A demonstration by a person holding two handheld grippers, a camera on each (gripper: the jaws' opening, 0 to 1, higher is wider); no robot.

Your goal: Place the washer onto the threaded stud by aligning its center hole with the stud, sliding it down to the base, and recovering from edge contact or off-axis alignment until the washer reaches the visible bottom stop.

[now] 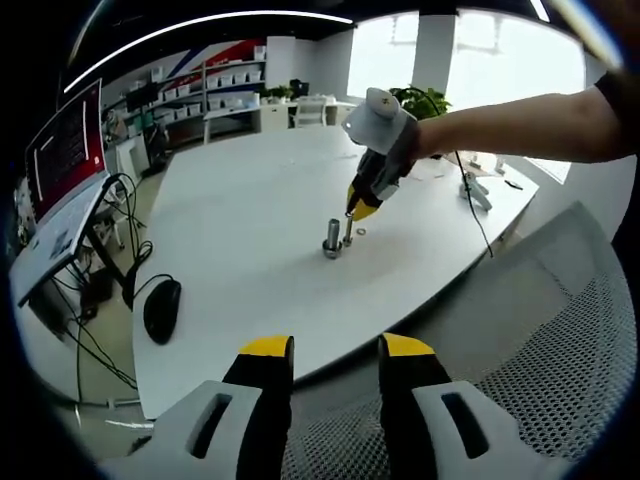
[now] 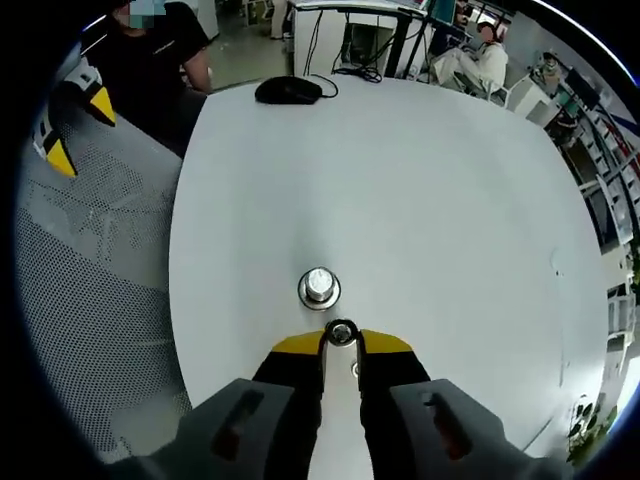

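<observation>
A metal threaded stud [image 1: 333, 238] stands upright on its round base on the white table [image 1: 250, 200]. My right gripper [image 1: 352, 211] comes down from the right, beside the stud's top. From the right gripper view I look down on the stud [image 2: 319, 287], and my right gripper [image 2: 341, 346] is shut on a small washer [image 2: 341, 332] just short of it, off the stud's axis. My left gripper [image 1: 337, 348] stands open, holding nothing, back off the table's near edge over a mesh chair. It also appears as the left gripper [image 2: 80, 128] at the upper left.
A second small washer [image 1: 360, 232] lies on the table right of the stud. A black mouse [image 1: 162, 308] with its cable sits near the table's left edge. A grey mesh chair [image 1: 560, 350] is by the near edge. A person in black [image 2: 160, 50] stands behind it.
</observation>
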